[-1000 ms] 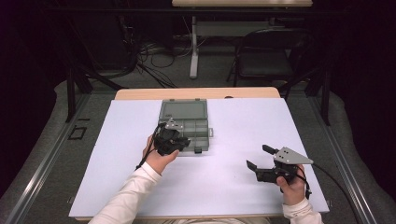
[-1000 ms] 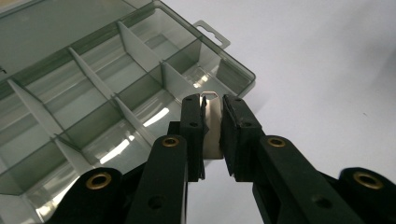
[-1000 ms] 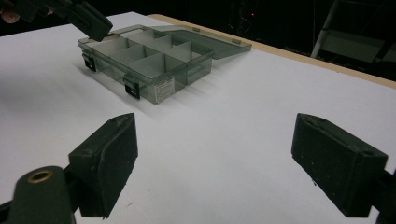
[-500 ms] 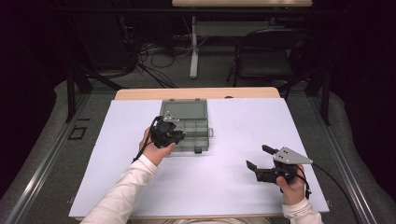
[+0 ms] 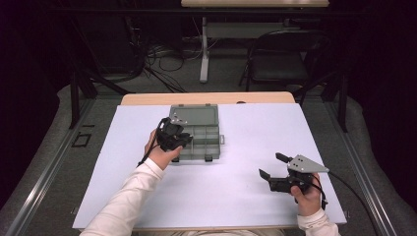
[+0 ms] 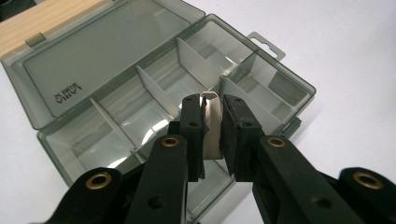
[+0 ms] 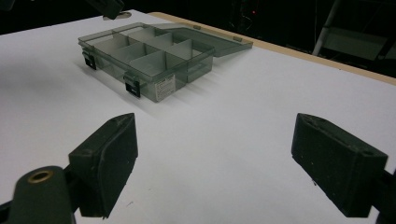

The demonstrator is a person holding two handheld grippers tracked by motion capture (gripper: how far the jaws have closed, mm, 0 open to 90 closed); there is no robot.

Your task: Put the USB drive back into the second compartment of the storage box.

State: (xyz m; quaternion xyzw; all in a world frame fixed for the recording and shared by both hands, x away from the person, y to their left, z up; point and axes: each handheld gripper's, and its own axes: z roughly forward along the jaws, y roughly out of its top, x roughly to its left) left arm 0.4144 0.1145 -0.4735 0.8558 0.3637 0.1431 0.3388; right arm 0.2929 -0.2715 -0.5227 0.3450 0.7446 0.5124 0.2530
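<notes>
My left gripper [image 6: 212, 123] clamped on small white divider piece [image 6: 211, 126], poised above open compartment box [image 5: 201, 137]; my right gripper [image 5: 271, 166] released, well apart from box, low over worktop [image 5: 236, 191]

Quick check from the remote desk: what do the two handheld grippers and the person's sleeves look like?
Both are black. The left gripper has blocky matte pads on arms with brass-coloured rivets. The right gripper carries a grey three-cornered plate on top and trails a black cable. The sleeves are white, long, with ribbed cuffs.

White divider [image 6: 212, 126] above open organizer box [image 6: 154, 84]
</notes>
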